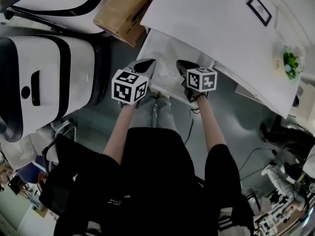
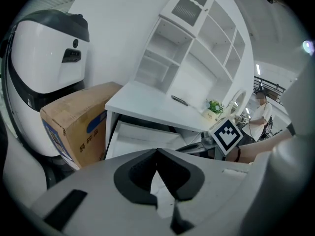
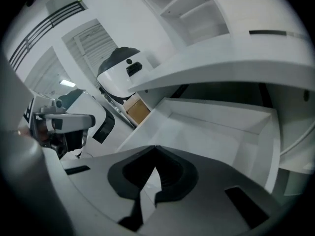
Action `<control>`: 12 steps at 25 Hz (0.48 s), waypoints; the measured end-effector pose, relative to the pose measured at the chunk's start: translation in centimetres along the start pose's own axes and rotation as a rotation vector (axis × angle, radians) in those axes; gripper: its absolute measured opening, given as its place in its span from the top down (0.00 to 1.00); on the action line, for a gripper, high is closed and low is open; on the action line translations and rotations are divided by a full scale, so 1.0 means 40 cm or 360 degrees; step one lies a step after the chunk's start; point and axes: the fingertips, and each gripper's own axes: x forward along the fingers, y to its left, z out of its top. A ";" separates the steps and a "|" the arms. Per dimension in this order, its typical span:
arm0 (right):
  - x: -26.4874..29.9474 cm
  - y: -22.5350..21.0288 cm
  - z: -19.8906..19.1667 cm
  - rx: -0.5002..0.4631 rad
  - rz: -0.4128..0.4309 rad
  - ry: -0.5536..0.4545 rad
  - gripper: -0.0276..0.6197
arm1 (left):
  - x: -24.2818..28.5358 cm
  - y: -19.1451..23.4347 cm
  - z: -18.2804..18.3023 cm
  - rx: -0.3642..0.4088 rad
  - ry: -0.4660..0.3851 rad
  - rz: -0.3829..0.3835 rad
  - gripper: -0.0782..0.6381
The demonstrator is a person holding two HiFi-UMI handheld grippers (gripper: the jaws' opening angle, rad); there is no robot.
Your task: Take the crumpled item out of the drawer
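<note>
A white drawer (image 1: 162, 47) stands pulled out from under the white desk (image 1: 211, 28). Its inside (image 3: 206, 132) looks bare, and no crumpled item shows in any view. My left gripper (image 1: 146, 64) hangs over the drawer's front left part, its jaws (image 2: 157, 151) shut with nothing between them. My right gripper (image 1: 182, 65) is beside it over the front right part, also shut (image 3: 155, 147) and holding nothing. From the left gripper view the drawer (image 2: 142, 136) lies just ahead, with the right gripper's marker cube (image 2: 227, 134) to its right.
A cardboard box (image 1: 123, 11) stands left of the desk, next to a large white and black machine (image 1: 44, 77). A small plant (image 1: 291, 60) and a dark framed item (image 1: 259, 10) are on the desk. A white shelf unit (image 2: 197, 48) rises behind it.
</note>
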 end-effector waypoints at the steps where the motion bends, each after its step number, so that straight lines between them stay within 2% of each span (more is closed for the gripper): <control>1: 0.012 -0.007 -0.003 0.0034 0.0010 0.0006 0.97 | 0.006 0.001 0.002 -0.0001 0.0006 0.0002 0.90; 5: 0.050 -0.038 -0.017 -0.0020 -0.0040 0.0073 0.96 | 0.022 0.008 0.009 -0.0005 0.0022 0.0010 0.89; 7: 0.068 -0.045 -0.030 -0.0045 -0.0049 0.0131 0.86 | 0.027 0.012 0.012 -0.0004 0.0026 0.0014 0.90; 8: 0.077 -0.048 -0.038 -0.0045 -0.0050 0.0156 0.86 | 0.030 0.015 0.013 -0.0004 0.0027 0.0016 0.89; 12: 0.114 -0.069 -0.078 -0.0001 -0.0061 0.0242 0.72 | 0.043 0.025 0.015 -0.0010 0.0030 0.0025 0.90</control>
